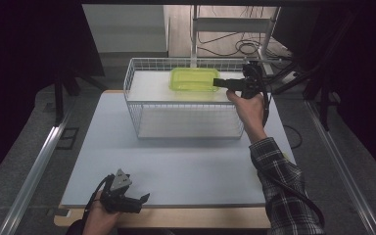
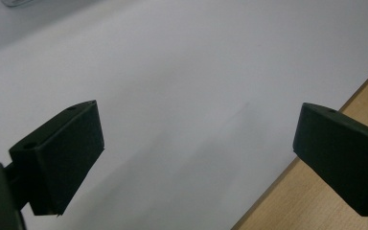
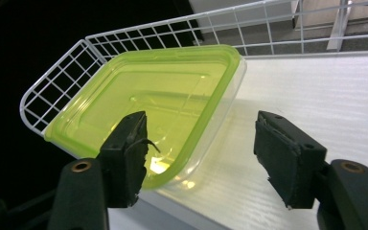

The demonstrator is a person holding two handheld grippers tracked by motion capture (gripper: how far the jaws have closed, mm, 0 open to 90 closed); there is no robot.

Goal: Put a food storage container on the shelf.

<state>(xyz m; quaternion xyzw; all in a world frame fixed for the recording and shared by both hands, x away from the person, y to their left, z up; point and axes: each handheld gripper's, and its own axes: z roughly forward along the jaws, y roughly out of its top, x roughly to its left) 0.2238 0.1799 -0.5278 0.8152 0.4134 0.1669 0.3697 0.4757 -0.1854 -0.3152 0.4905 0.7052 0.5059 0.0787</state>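
A clear container with a lime-green lid (image 1: 193,78) rests on the top board of a white wire rack (image 1: 130,93), toward its back. My right gripper (image 1: 221,82) reaches in from the right at the container's end. In the right gripper view the container (image 3: 158,96) lies tilted across the frame; its near corner sits between the jaws of the right gripper (image 3: 200,122), which stand open, no pad pressing on it. My left gripper (image 1: 142,201) rests low by the table's front edge, and the left gripper (image 2: 199,110) is open with nothing between its jaws.
The rack stands at the back of a white table top (image 1: 176,161) and has a lower shelf (image 1: 186,125). A wooden strip (image 2: 316,206) borders the table's front. A metal stand and cables (image 1: 235,46) lie behind the rack. Wire walls (image 3: 57,76) ring the top board.
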